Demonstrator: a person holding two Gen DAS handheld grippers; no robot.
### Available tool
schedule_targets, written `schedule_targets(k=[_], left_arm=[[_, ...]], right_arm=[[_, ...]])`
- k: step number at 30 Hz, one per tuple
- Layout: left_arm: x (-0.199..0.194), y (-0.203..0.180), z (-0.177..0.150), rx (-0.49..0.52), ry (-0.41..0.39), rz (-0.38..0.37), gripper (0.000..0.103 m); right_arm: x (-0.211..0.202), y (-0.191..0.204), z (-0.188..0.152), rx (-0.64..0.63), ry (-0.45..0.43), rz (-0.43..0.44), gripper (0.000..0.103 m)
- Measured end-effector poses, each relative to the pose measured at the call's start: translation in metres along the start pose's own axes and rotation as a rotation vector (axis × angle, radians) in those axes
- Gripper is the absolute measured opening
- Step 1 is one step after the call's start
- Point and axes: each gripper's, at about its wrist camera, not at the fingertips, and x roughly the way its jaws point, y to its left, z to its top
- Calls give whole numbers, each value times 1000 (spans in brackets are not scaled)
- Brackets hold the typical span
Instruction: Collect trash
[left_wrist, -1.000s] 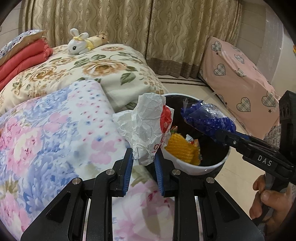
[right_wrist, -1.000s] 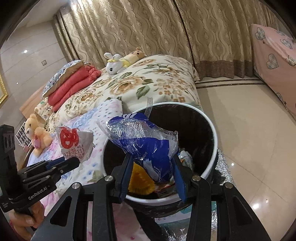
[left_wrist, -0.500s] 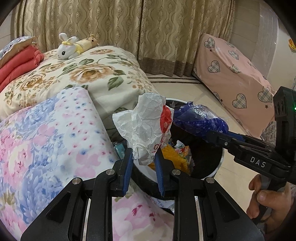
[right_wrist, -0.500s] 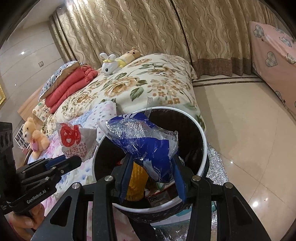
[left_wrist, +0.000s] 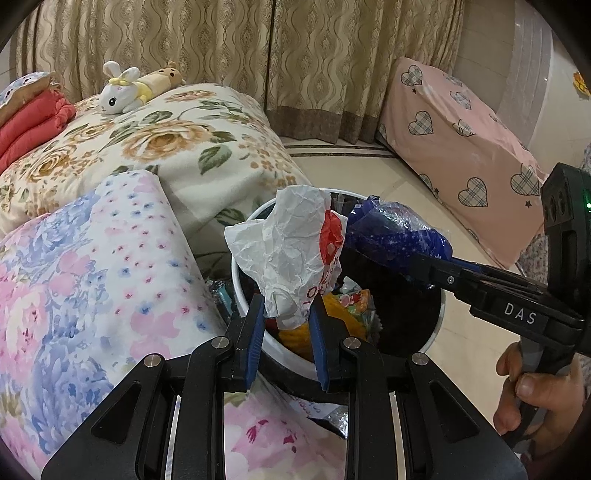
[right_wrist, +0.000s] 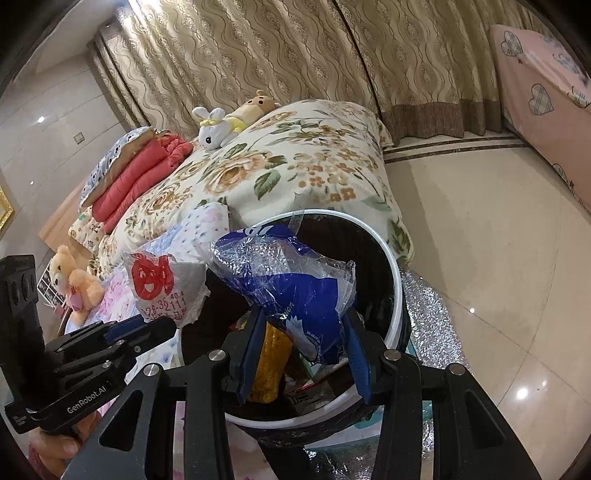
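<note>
My left gripper (left_wrist: 287, 312) is shut on a crumpled white paper wrapper (left_wrist: 291, 254) with red print, held over the near left rim of the waste bin (left_wrist: 240, 291). The same wrapper (right_wrist: 162, 288) shows at the left in the right wrist view. My right gripper (right_wrist: 303, 328) is shut on a crinkled blue and clear plastic bag (right_wrist: 291, 291), held above the bin's opening (right_wrist: 397, 291). In the left wrist view that blue bag (left_wrist: 391, 236) hangs over the bin's middle. The bin is dark inside with a white rim and holds yellow and colourful wrappers (left_wrist: 347, 314).
A bed with a rose-patterned quilt (left_wrist: 166, 144) and a pink-blue floral blanket (left_wrist: 85, 288) lies left of the bin. Plush toys (left_wrist: 129, 90) and red folded bedding (left_wrist: 33, 122) sit further back. Tiled floor (right_wrist: 480, 240), curtains and a heart-print covered piece (left_wrist: 461, 147) are to the right.
Both grippers, still holding their trash, have shifted over the bin; the bin now sits more centred and lower under them, with more of its opening in view.
</note>
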Motion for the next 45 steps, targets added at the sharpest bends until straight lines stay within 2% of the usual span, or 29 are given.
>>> schedule_targets(k=[19,21,23,24,29,34,38,45], left_arm=[[10,-5,7,16,18,-3,24],[10,-6,8,16,20,-10,29],[9,-6,7,17,15,-13,39],[8,-7,7,17,12,-12,41],[1,-4,0,11,1,-1,54],[-14,10,-14,-52,-14,1,56],[-38,27,-34,-128,-55,26,60],[-84,58,-74,-226,-126,94,67]], right_arm=[[7,-12,9,6,29,-7,48],[7,-12,10,8,32,-6,51],[7,-14,11,15,35,0,63],[7,-15,11,19,33,2,66],[-1,-17,9,40,15,3,68],[-11,-15,4,65,-7,14,71],[-19,-4,-5,85,-28,46,74],[-38,44,-29,47,-82,152,82]])
